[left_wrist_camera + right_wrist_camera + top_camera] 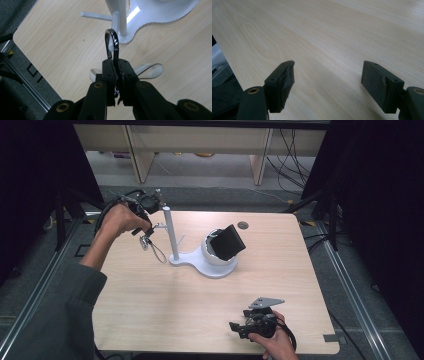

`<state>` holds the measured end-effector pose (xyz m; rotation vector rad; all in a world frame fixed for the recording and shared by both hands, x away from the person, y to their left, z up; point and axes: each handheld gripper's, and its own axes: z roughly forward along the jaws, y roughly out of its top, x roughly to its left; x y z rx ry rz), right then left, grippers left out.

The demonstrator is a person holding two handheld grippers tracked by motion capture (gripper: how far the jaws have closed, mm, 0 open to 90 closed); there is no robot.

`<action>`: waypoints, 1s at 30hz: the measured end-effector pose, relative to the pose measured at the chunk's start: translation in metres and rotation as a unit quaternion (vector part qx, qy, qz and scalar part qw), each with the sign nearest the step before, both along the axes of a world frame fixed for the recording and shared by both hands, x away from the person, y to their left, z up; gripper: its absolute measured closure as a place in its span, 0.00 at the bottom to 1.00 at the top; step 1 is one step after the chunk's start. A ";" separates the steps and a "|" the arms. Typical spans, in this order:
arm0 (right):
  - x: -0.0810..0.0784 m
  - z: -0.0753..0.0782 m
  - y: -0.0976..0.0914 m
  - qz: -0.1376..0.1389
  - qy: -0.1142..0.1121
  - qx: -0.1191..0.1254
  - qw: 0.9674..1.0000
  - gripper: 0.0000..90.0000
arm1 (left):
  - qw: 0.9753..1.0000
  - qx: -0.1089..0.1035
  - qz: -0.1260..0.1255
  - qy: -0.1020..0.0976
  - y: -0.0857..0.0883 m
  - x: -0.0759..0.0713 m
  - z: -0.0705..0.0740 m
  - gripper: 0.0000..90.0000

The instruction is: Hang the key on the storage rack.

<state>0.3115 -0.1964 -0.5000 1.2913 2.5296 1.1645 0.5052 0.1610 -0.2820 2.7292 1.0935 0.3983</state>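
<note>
A white stand with a thin upright post rises from a flat base on the wooden table. My left gripper is held left of the post, shut on a dark metal carabiner. The carabiner's hooked end sits just short of the stand's short side peg. A thin wire loop hangs from the carabiner. In the left gripper view the jaws pinch the carabiner's lower part, and the wire loop lies behind them. My right gripper rests open near the front edge, with bare wood between its jaws.
The stand's base also carries a white dome with a tilted black block on it. A round cable hole sits near the table's far edge. Dark floor and metal rails surround the table, with cables at the back.
</note>
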 end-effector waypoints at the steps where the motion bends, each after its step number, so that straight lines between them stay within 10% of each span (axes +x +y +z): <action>1: 0.000 0.000 0.000 0.000 0.000 0.000 1.000 0.30 | 1.000 0.001 0.004 -0.001 -0.002 0.001 -0.002 0.94; 18: 0.001 -0.001 0.000 0.001 0.002 -0.004 1.000 0.30 | 0.999 0.039 -0.005 -0.010 -0.013 -0.005 -0.003 0.93; 30: 0.001 -0.002 0.000 0.003 0.005 -0.004 1.000 0.30 | 1.000 0.017 -0.022 -0.011 -0.030 -0.007 -0.003 0.95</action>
